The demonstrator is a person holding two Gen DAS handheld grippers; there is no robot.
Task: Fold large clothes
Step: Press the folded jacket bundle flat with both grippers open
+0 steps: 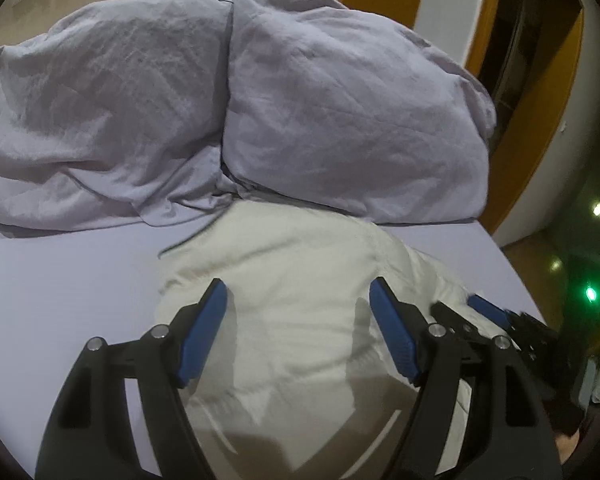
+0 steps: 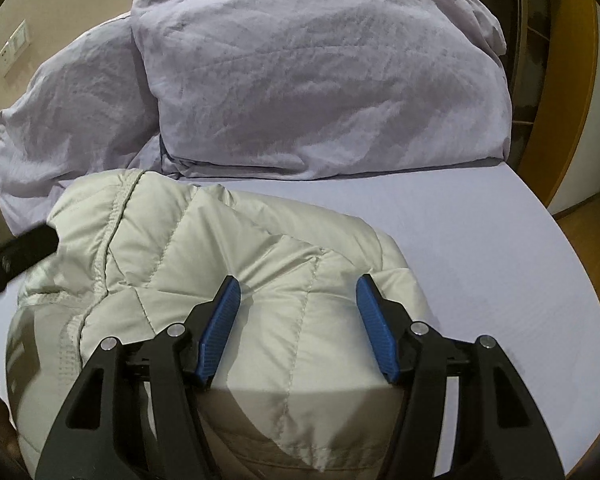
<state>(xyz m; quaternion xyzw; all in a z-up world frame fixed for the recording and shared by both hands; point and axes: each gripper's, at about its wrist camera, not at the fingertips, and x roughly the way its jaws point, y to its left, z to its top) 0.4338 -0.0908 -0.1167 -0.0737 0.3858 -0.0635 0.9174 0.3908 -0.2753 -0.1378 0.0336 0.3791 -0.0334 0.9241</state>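
Note:
A cream quilted puffer jacket (image 1: 284,264) (image 2: 228,248) lies bundled on the lavender sheet (image 1: 60,280) of a bed. My left gripper (image 1: 298,286) hangs over its near part with the blue pads wide apart and nothing pinched. My right gripper (image 2: 299,280) is low over the jacket's right side. Its jaws stand apart, with a puffed quilted panel rising between the pads, which do not visibly press on it. In the left wrist view the right gripper (image 1: 490,310) shows at the jacket's right edge. The left gripper's black body (image 2: 24,252) enters the right wrist view at the far left.
Two lavender pillows (image 1: 340,112) (image 1: 100,100) lean against the wall behind the jacket. The bed's right edge (image 2: 572,280) drops to a wooden floor (image 2: 596,216). An orange-framed doorway (image 1: 540,100) stands beyond it. Bare sheet lies to the left and right of the jacket.

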